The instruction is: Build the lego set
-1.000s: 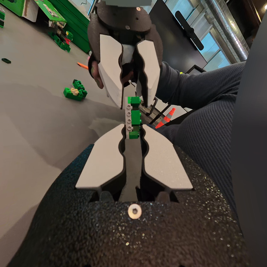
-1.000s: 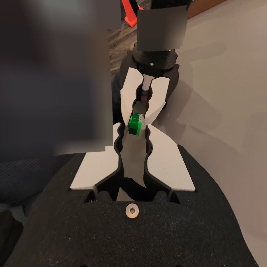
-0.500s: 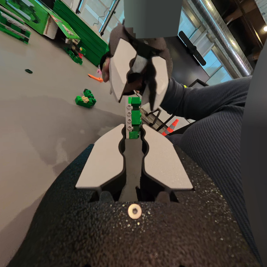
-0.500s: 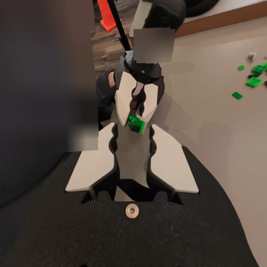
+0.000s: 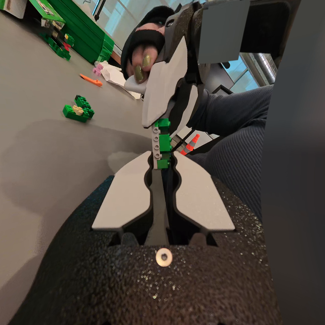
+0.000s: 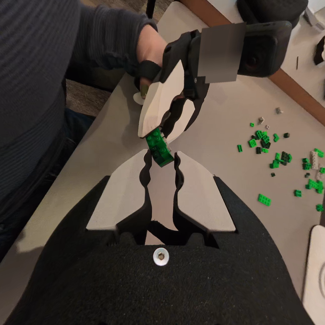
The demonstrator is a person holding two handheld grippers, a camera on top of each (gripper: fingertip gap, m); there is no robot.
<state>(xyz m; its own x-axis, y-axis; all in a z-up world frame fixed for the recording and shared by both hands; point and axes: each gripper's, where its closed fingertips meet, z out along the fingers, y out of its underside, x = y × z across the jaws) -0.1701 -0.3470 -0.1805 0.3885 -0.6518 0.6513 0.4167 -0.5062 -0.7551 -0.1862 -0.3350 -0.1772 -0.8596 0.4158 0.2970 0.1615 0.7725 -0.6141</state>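
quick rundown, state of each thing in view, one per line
left tongs: shut on the green and grey lego piece
green and grey lego piece: held off the table, upright
right tongs: open around the piece's far end
small green build: resting on the table
loose bricks: scattered on the table

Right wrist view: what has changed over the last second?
The right claw opened wider, swung round so loose bricks on the table now show, then narrowed about the free end of the green and grey lego assembly; whether it grips is unclear. The left claw stayed shut on the other end.
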